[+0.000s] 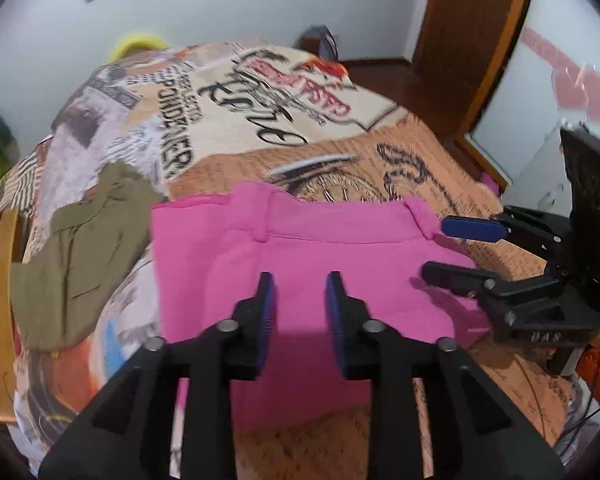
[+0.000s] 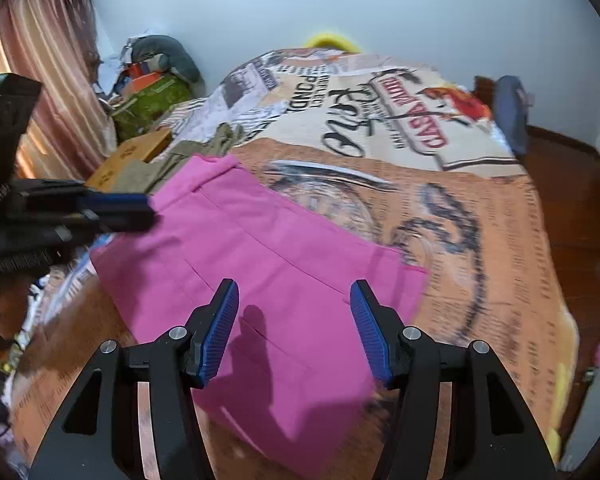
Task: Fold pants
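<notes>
Pink pants (image 1: 300,256) lie folded flat on the printed bedspread (image 1: 260,112), waistband at the far edge. My left gripper (image 1: 300,292) is open and empty, just above the pants' middle. My right gripper (image 1: 440,248) enters from the right, open, its fingers at the pants' right edge by the waistband corner. In the right wrist view the pants (image 2: 268,264) spread below my open right gripper (image 2: 294,304), and the left gripper (image 2: 116,210) sits at their left edge.
An olive garment (image 1: 84,256) lies left of the pants on the bed. A cardboard box (image 2: 128,160) and clutter stand beside the bed by a curtain (image 2: 48,92). Wooden floor and a door frame (image 1: 472,52) lie to the far right.
</notes>
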